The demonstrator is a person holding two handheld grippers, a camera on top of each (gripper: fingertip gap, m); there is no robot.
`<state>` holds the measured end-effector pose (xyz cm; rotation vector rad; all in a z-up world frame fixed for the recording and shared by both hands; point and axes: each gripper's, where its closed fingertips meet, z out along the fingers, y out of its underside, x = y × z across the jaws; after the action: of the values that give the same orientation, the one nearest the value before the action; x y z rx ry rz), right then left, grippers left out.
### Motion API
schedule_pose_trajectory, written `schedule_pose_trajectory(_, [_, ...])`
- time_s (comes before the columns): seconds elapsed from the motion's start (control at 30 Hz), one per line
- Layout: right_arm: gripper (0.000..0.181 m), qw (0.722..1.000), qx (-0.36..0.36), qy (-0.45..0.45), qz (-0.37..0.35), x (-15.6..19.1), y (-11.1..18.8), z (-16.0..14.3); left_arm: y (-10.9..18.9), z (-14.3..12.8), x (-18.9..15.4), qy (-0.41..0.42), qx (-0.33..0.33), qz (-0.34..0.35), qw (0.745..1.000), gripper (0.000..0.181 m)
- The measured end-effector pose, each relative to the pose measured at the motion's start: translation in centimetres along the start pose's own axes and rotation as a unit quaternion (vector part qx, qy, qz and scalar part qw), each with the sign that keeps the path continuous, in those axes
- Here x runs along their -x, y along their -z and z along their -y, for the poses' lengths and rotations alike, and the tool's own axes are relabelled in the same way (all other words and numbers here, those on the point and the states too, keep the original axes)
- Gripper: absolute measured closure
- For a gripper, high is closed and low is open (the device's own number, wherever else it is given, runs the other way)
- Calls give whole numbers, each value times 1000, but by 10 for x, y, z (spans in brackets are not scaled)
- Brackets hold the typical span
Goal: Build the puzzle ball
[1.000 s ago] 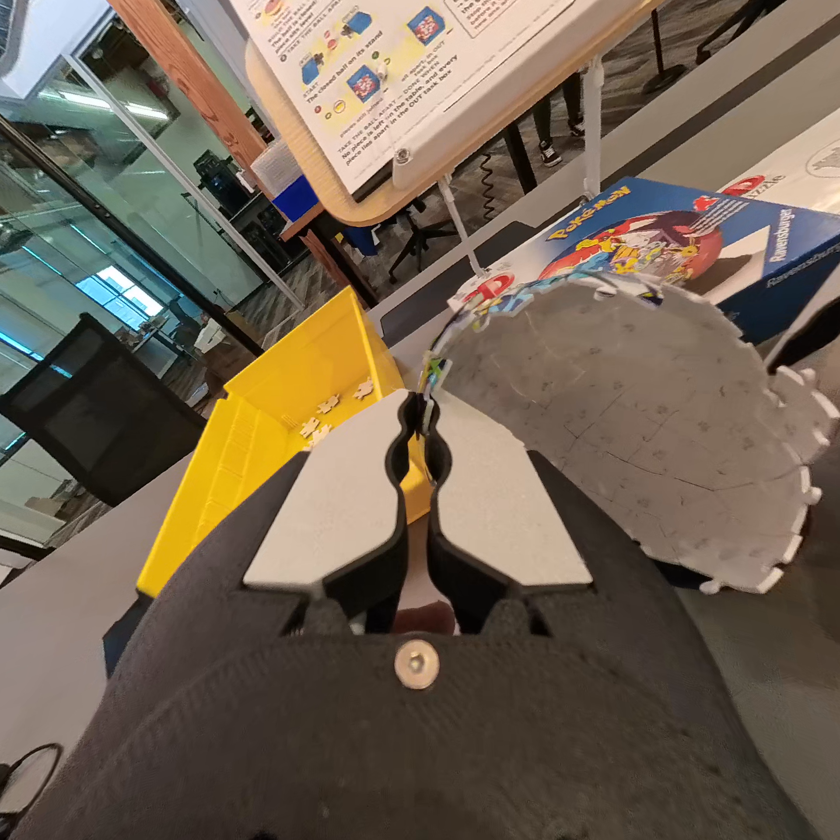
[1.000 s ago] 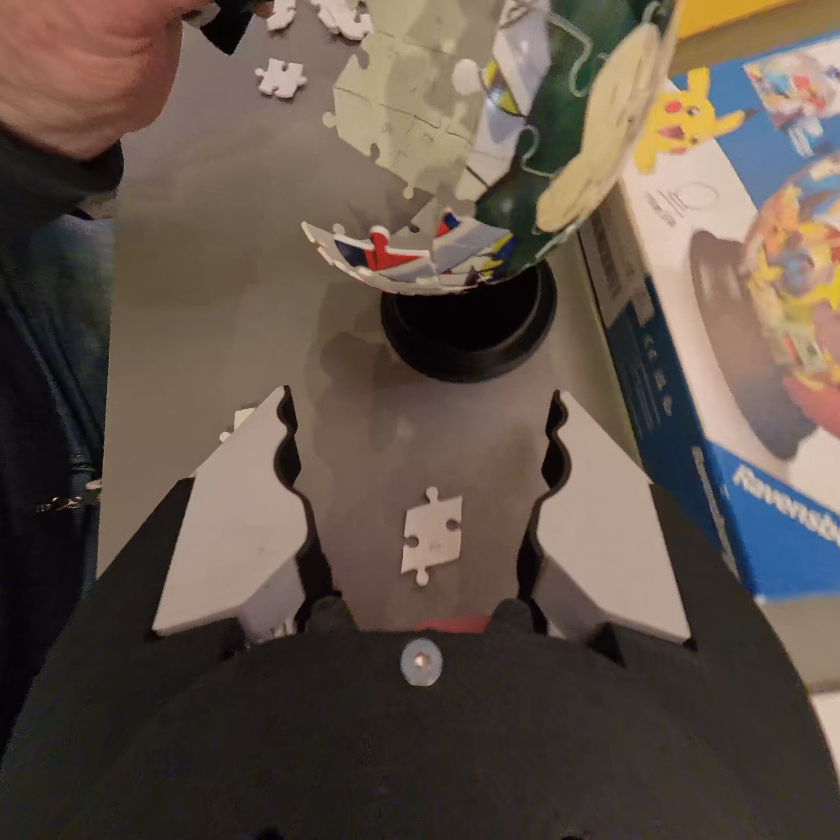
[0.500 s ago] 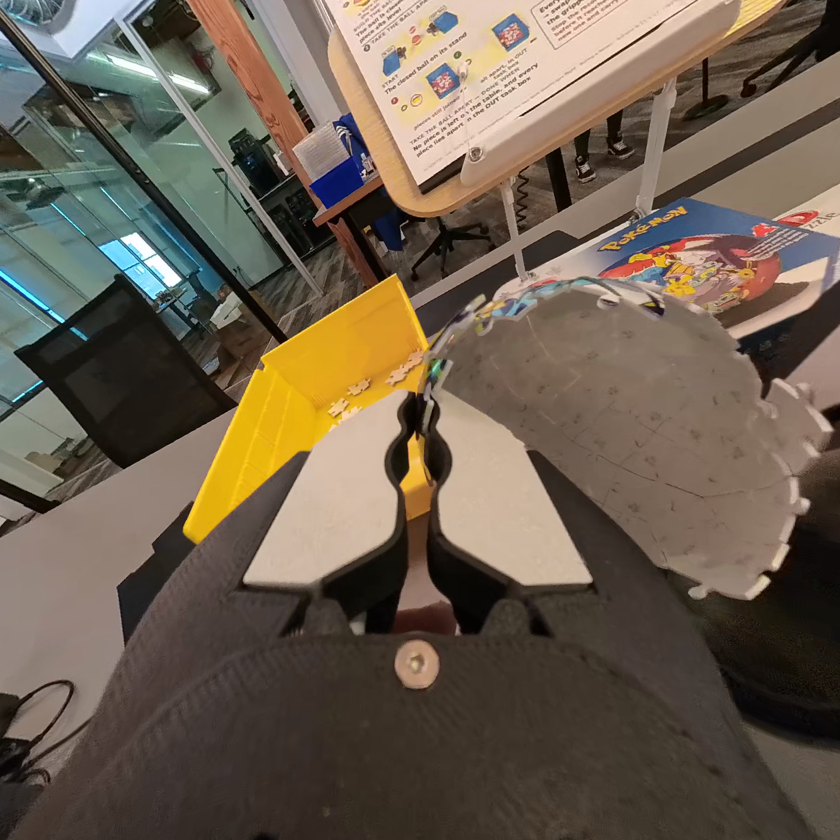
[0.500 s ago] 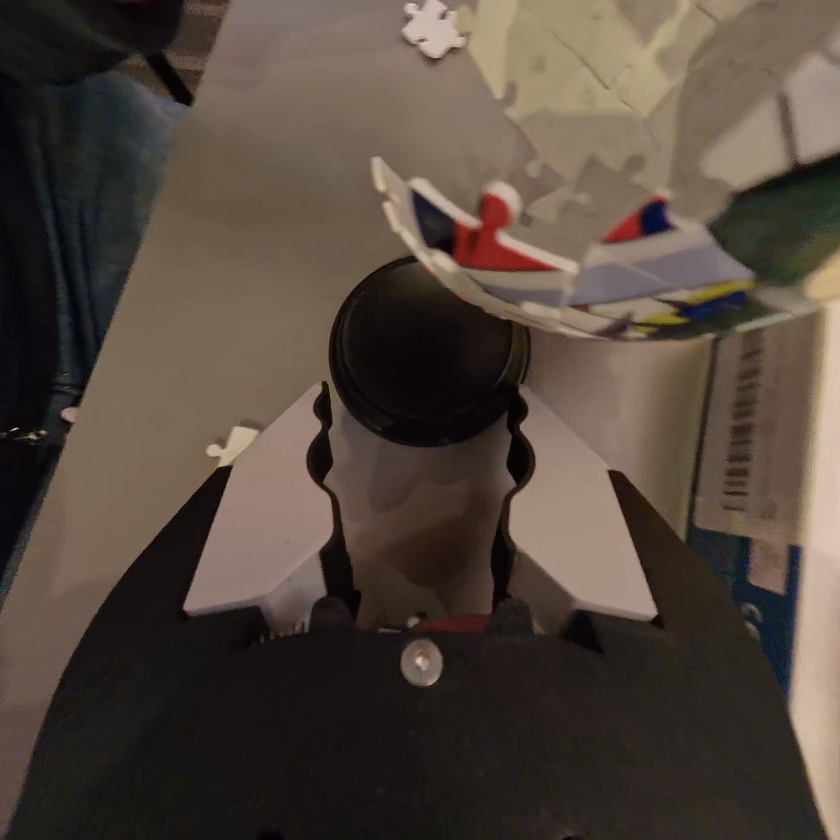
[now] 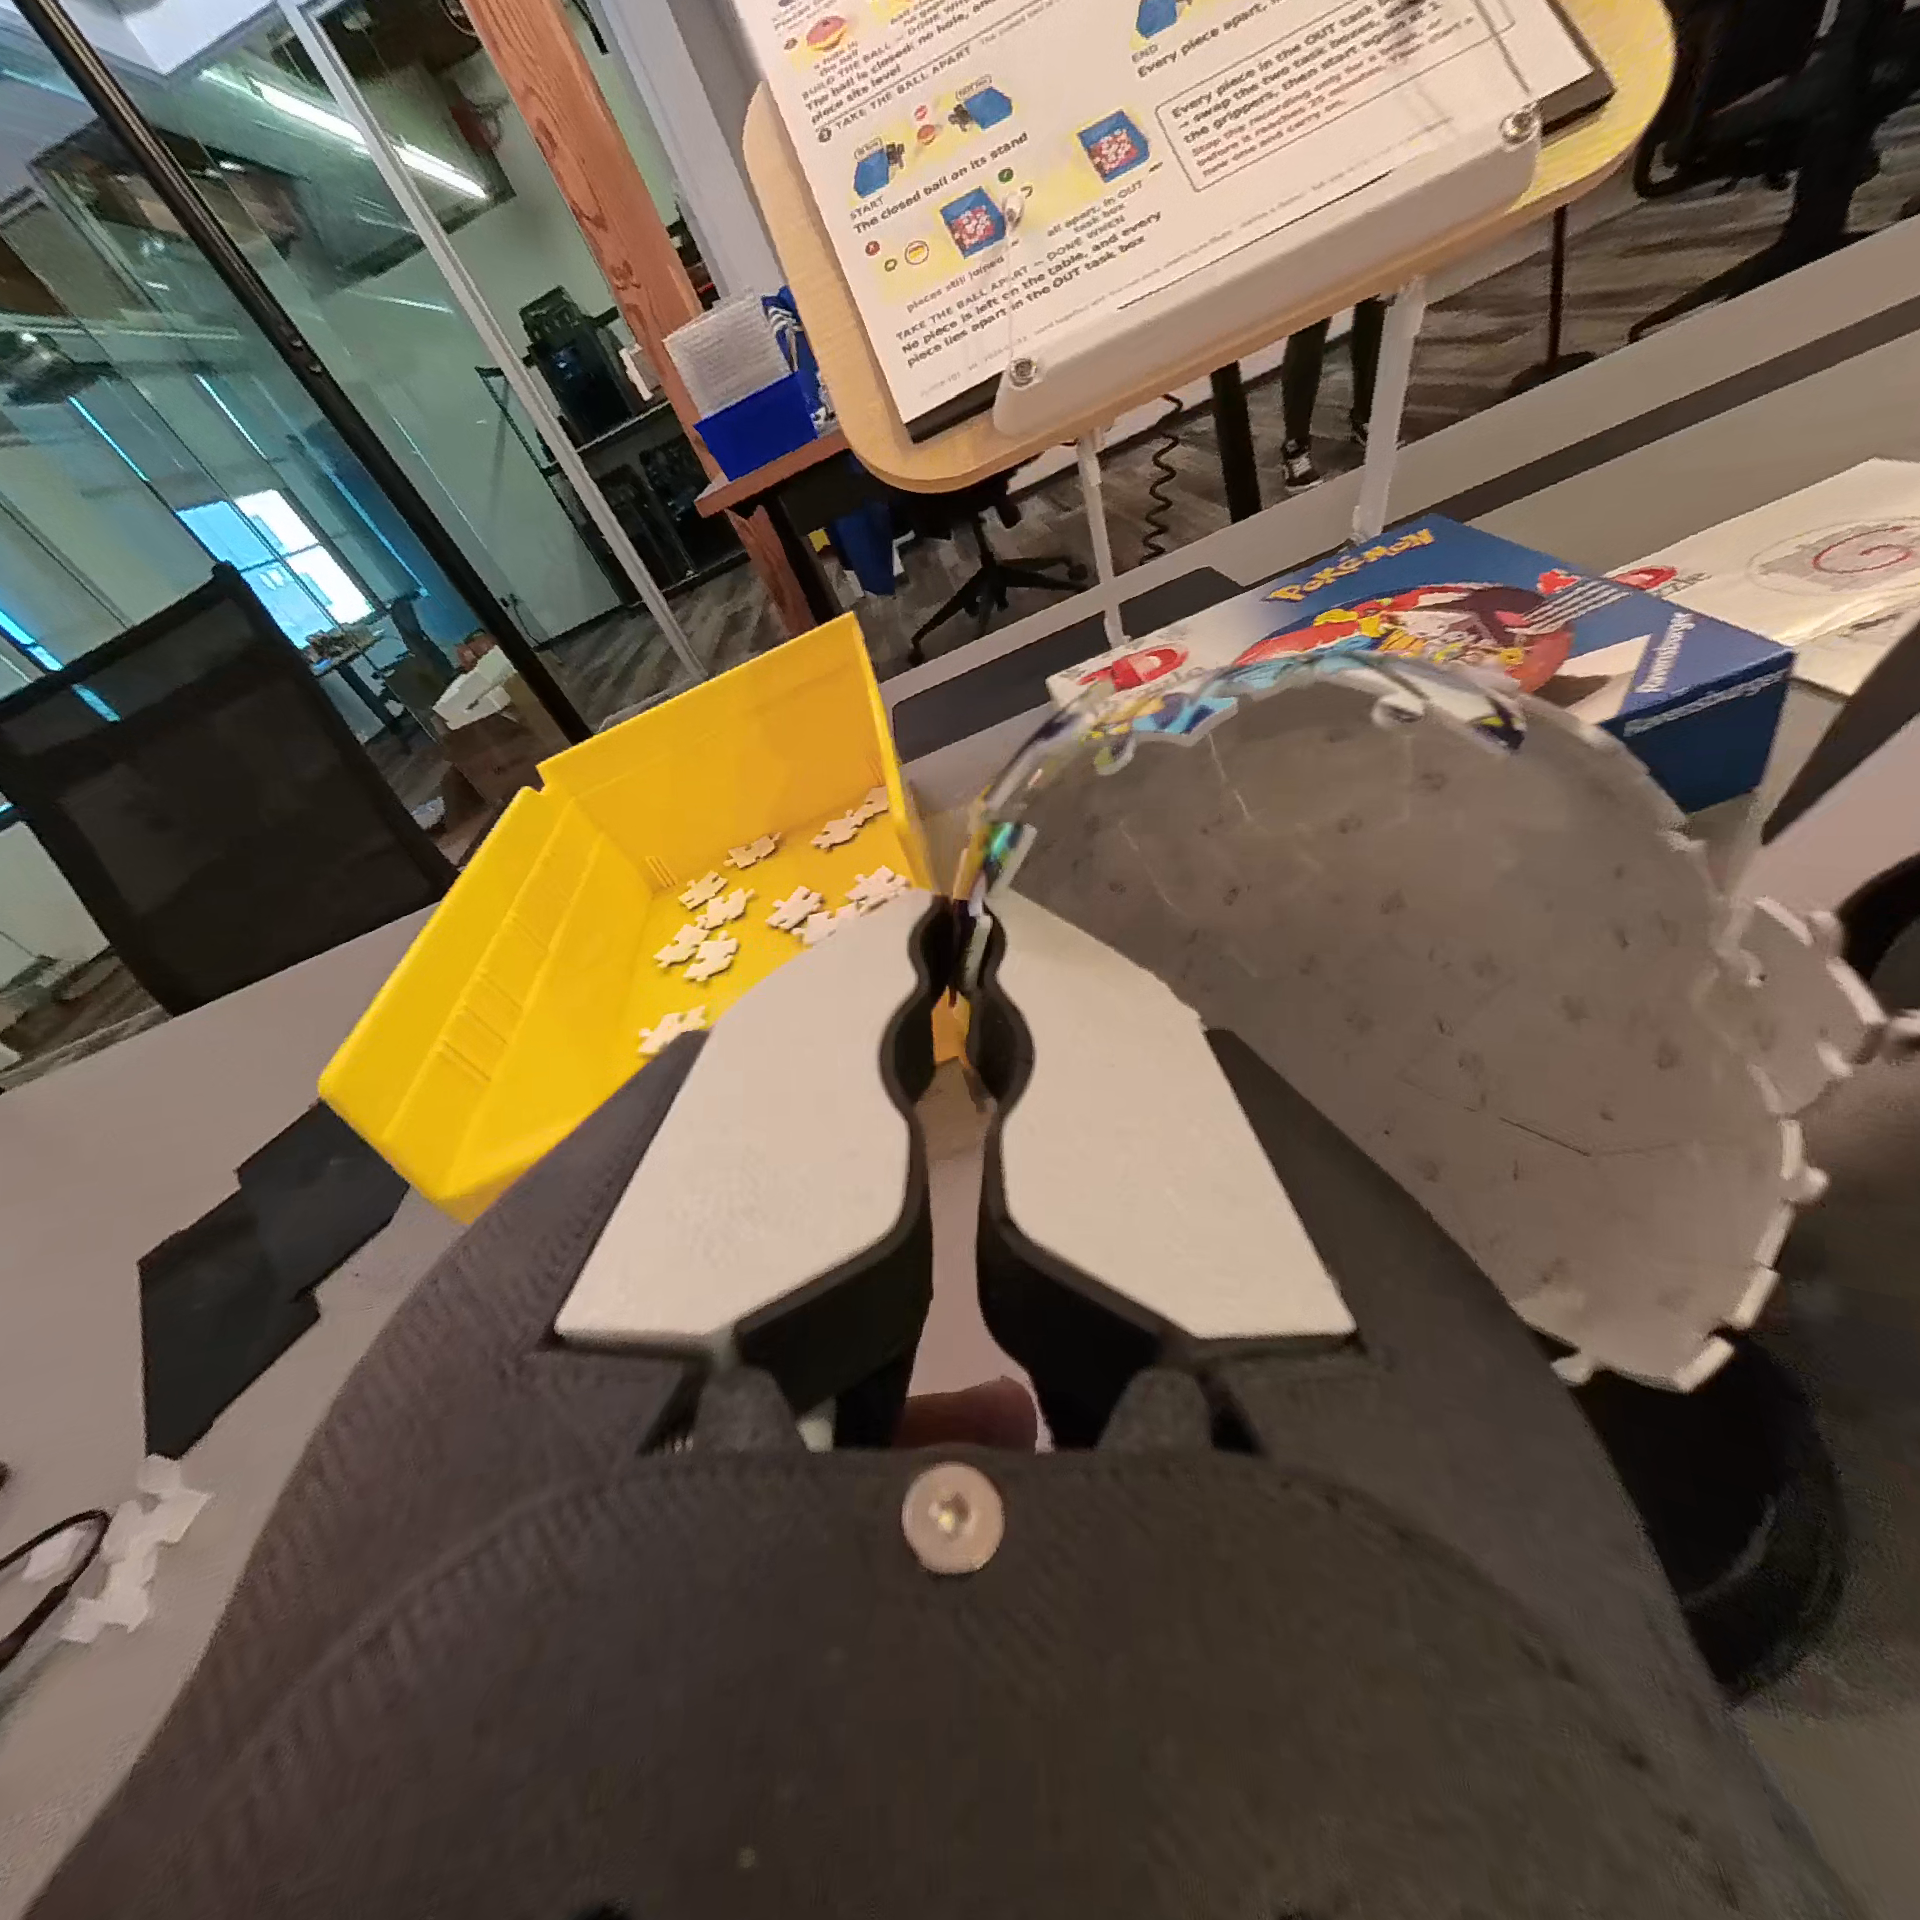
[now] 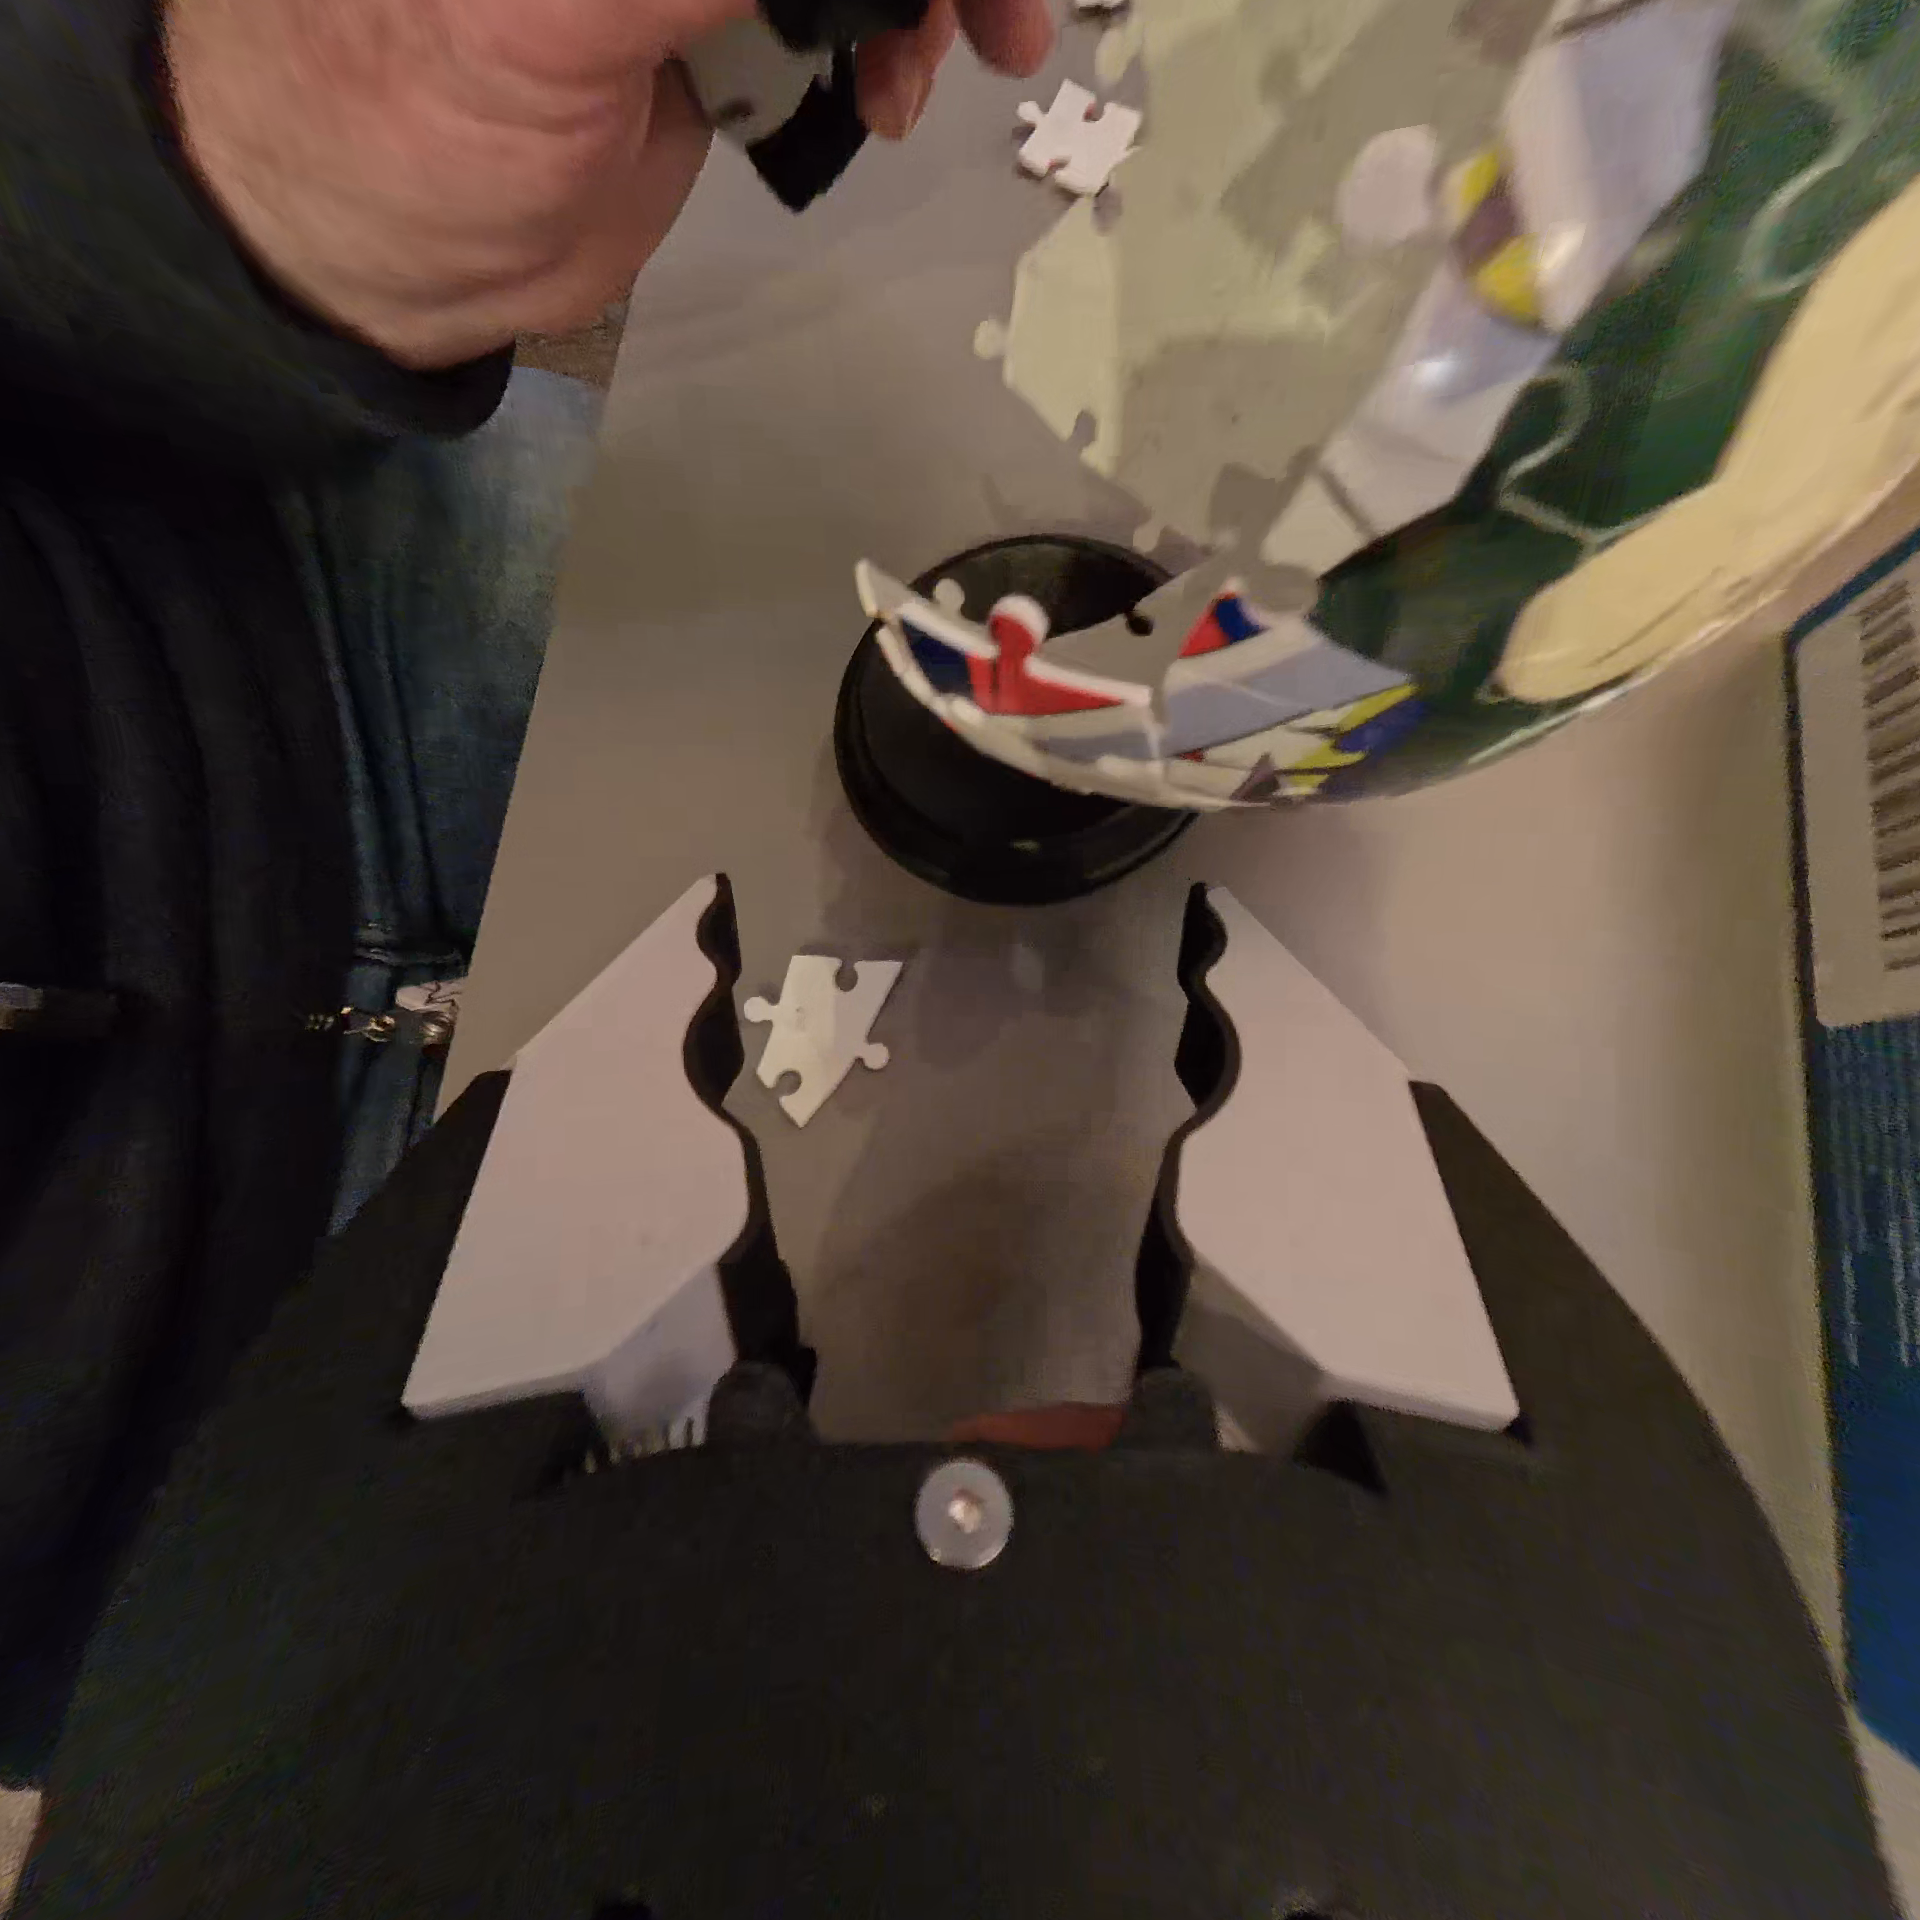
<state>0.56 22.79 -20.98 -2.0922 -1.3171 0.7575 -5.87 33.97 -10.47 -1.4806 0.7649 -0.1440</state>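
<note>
A: Right gripper (image 6: 961, 1003) fingers apart, empty. Loose piece (image 6: 821, 1034) lies on the desk (image 6: 727, 468) just inside the left finger, long axis diagonal.
B: Left gripper (image 5: 961, 935)?
A: Clamped on the half-built ball (image 5: 1403, 997) rim, held above the black stand (image 6: 997, 800), upper right of frame.

Grey table (image 6: 1403, 1039), black stand (image 6: 935, 821), loose piece (image 6: 821, 1029), yellow bin (image 5: 540, 997), puzzle box (image 5: 1704, 686)

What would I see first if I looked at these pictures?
First you would see the half-built puzzle ball, a big curved shell showing its grey inside, pinched at its edge by the shut left gripper. Behind it to the left sits a bright yellow bin with loose white pieces inside. In the right wrist view, the open right gripper hangs over a single white puzzle piece lying near a black round stand.
</note>
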Motion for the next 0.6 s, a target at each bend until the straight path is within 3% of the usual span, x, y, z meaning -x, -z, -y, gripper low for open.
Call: schedule_pose_trajectory(0.6, [93,998,-28,-47,-24,9,-2,-5,13,-1,-25,-10,-46,-10,999,176])
